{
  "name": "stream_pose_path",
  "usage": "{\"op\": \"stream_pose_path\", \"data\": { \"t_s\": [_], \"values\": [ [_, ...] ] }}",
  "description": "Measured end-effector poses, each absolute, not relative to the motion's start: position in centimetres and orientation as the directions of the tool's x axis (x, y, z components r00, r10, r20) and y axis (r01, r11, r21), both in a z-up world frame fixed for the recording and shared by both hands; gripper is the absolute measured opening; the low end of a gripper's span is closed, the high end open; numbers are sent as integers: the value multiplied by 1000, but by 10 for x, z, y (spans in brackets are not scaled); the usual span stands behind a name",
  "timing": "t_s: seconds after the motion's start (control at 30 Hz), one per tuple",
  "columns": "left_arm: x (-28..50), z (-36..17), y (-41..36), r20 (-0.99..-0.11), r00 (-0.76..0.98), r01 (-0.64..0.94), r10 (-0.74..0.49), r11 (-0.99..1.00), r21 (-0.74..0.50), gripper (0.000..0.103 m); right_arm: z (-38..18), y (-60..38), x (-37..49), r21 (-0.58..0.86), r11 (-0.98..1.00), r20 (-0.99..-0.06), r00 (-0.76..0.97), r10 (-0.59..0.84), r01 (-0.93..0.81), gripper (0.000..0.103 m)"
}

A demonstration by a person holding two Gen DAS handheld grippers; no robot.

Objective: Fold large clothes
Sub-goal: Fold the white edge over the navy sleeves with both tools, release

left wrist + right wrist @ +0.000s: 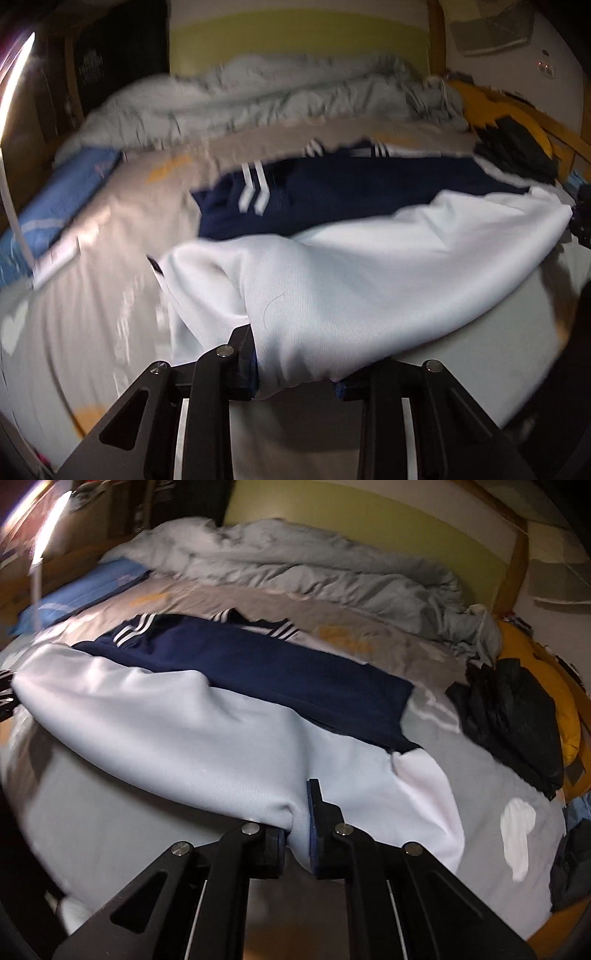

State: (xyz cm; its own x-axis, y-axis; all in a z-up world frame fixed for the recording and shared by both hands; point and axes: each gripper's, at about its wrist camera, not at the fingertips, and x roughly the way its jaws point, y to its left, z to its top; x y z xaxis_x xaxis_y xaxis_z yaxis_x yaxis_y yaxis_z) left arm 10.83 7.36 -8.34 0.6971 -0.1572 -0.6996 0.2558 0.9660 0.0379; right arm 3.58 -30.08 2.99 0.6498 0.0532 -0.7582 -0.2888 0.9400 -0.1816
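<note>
A large navy and white garment (351, 266) with white stripes lies across the bed; it also shows in the right wrist view (207, 716). My left gripper (295, 354) is shut on the garment's white hem, which bunches between its fingers and is lifted off the bed. My right gripper (297, 823) is shut on the same white hem further along. The white edge hangs stretched between the two grippers. The navy part (280, 675) with stripes lies flat beyond. The left gripper's tip shows at the left edge of the right wrist view (5, 694).
The bed has a grey patterned sheet (461, 775). A crumpled grey duvet (332, 568) lies at the head. A blue pillow (55, 206) is at the left. A black garment (513, 716) on a yellow cushion (565, 716) lies at the right.
</note>
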Motion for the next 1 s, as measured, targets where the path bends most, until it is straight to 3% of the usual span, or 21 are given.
{"op": "stream_pose_path", "data": {
  "t_s": [0.27, 0.37, 0.53, 0.73, 1.0],
  "values": [
    [113, -59, 76, -704, 682, 249, -197, 968, -30, 32, 46, -308, 48, -111, 963, -738, 669, 87, -246, 11],
    [155, -33, 81, -712, 658, 250, -244, 963, -100, 32, 71, -301, 75, -119, 964, -697, 711, 90, -239, 11],
    [251, -18, 89, -773, 557, 232, -306, 950, -208, 33, 85, -297, 156, -85, 970, -711, 696, 100, -226, 11],
    [358, -42, 91, -843, 438, 148, -311, 950, -274, 33, 57, -299, 253, -29, 979, -776, 622, 107, -204, 11],
    [402, -83, 98, -855, 406, 141, -323, 946, -290, 37, 2, -302, 304, -5, 976, -830, 546, 118, -219, 13]
  ]
}}
